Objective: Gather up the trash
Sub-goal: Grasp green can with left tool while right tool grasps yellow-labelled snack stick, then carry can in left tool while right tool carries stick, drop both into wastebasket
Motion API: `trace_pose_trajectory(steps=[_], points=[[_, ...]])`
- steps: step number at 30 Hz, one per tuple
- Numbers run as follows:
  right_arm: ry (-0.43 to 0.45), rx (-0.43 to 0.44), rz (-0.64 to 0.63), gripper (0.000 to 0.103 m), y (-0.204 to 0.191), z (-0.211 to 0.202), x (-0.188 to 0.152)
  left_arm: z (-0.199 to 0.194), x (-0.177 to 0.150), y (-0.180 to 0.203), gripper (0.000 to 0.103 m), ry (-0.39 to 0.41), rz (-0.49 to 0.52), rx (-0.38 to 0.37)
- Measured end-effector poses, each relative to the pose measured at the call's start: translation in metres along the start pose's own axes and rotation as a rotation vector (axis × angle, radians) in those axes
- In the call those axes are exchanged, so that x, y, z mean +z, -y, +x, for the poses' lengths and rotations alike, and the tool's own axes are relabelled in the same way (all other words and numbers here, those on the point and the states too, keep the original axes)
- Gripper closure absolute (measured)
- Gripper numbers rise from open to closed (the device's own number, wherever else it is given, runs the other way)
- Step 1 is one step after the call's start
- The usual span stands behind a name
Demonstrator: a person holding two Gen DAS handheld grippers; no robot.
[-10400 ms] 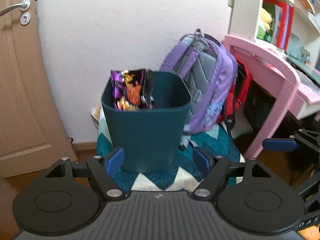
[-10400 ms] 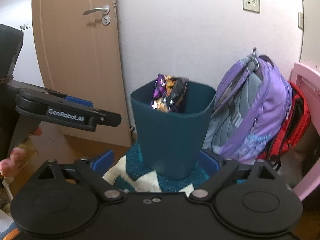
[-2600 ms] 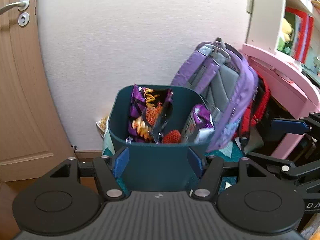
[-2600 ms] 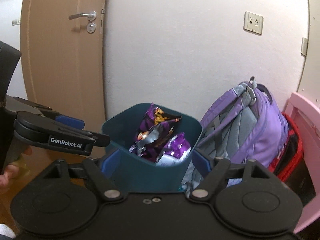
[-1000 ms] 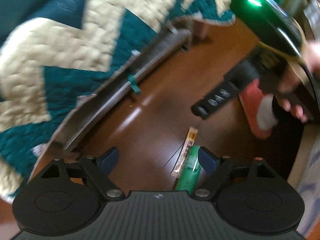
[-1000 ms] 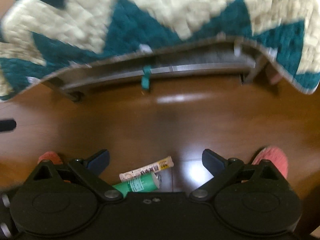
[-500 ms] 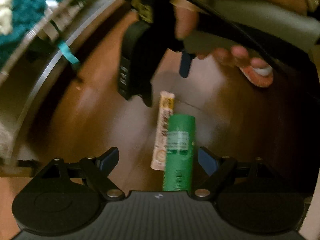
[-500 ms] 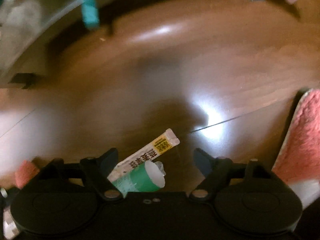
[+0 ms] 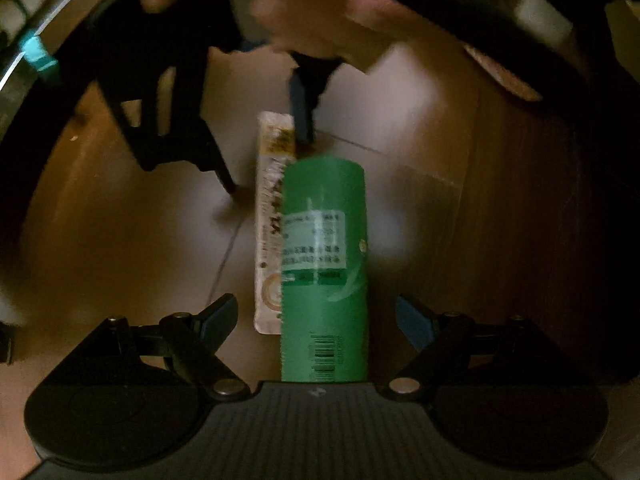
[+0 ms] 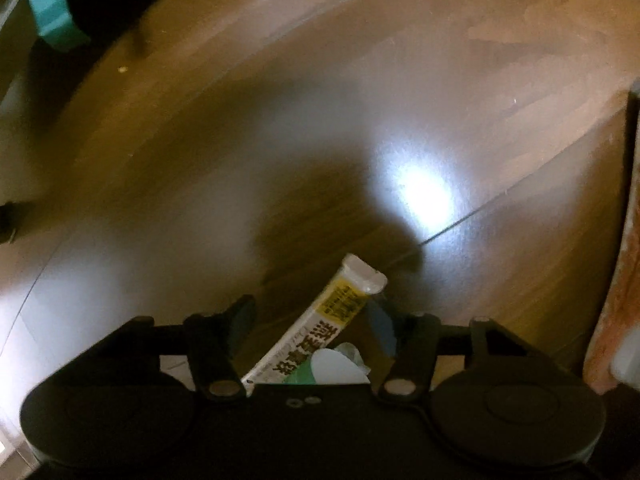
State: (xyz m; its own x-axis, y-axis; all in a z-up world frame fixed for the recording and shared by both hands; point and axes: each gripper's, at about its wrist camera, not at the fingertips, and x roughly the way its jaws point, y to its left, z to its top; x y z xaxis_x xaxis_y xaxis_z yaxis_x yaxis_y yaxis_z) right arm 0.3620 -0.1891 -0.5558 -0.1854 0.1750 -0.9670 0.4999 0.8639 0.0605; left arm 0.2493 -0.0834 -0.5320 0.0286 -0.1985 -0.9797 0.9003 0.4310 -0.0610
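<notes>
A home — wooden floor [image 10: 280, 120], litter, slippered foot [image 10: 612, 280].

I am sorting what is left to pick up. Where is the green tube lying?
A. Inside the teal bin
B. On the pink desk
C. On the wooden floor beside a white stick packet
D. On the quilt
C: the green tube lies on the wooden floor, alongside the white stick packet.

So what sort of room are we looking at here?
Probably a room in a home, seen close to the ground: a glossy wooden floor, litter lying on it, namely a green bottle beside a narrow snack wrapper, and a quilt's edge above.
</notes>
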Motion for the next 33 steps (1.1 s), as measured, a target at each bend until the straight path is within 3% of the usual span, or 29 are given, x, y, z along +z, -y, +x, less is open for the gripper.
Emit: trace_pose_trajectory(steps=[3,5,7,10,12,17,22,29,33], points=[[0.004,-0.018,0.020,0.049,-0.001,0.004,0.000,0.005,0.001,0.008,0.019,-0.007,0.025,0.013],[0.005,-0.033,0.008,0.054,-0.006,0.004,-0.003,0.010,0.000,0.010,0.035,-0.018,0.027,0.020],[0.020,-0.058,0.007,0.059,-0.010,0.004,-0.009,0.014,0.001,0.014,0.044,-0.036,0.035,0.029],[0.034,-0.076,0.016,0.064,-0.013,0.006,-0.014,0.015,0.001,0.018,0.046,-0.033,0.057,0.038],[0.036,-0.083,0.003,0.066,-0.020,0.008,-0.015,0.015,0.001,0.018,0.054,-0.037,0.056,0.026],[0.035,-0.058,0.020,0.073,-0.015,-0.001,-0.012,0.010,-0.001,0.019,0.054,-0.029,0.052,0.004],[0.094,-0.044,0.011,0.081,-0.005,-0.015,-0.013,-0.009,-0.004,0.016,0.054,0.007,0.048,-0.018],[0.196,-0.048,-0.112,0.083,0.003,-0.055,-0.016,-0.050,0.001,-0.013,0.054,0.034,-0.107,-0.043],[0.266,-0.046,-0.189,0.083,0.006,-0.087,-0.022,-0.080,0.003,-0.031,0.054,0.057,-0.173,-0.015]])
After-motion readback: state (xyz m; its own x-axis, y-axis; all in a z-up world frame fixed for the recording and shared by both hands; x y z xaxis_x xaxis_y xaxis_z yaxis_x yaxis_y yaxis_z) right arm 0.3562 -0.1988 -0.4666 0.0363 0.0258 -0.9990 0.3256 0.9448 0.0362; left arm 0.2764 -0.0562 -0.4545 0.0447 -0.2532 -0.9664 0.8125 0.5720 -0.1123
